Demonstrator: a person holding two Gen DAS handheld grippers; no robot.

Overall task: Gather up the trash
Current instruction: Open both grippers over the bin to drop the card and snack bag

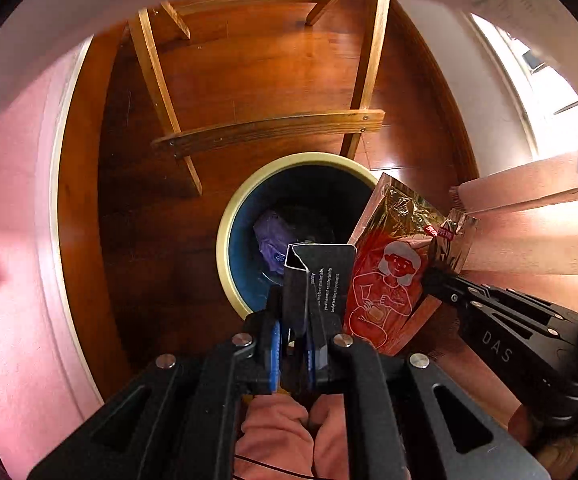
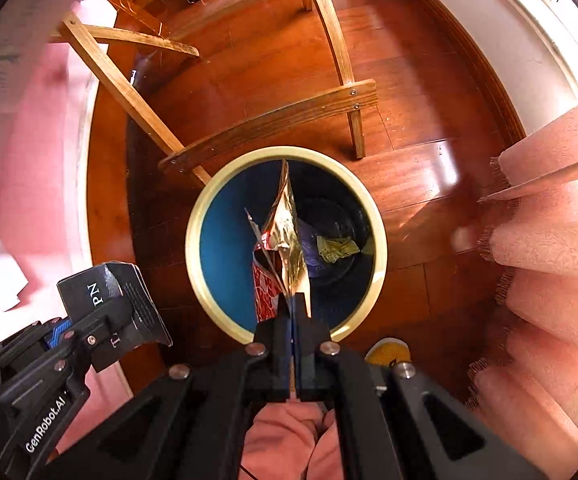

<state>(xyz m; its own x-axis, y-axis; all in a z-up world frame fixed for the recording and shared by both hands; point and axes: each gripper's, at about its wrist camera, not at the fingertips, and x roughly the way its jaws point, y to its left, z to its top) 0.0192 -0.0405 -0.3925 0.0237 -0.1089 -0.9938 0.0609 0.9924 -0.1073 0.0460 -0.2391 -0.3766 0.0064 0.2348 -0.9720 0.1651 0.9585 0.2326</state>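
Black carton (image 1: 316,280), clamped in the shut left gripper (image 1: 294,344) at the bin (image 1: 225,240) rim's 7 o'clock, should be centred first; foil pouch (image 2: 285,240), pinched by the shut right gripper (image 2: 293,320), hangs over the opening, releasable.

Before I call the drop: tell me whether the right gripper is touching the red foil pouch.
Touching. The right wrist view shows the right gripper shut on the red foil pouch, its edge pinched between the jaws above the bin.

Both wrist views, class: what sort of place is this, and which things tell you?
Probably a room in a home: polished wooden floor, a wooden chair frame, pink drapery, and a round blue bin already holding rubbish.
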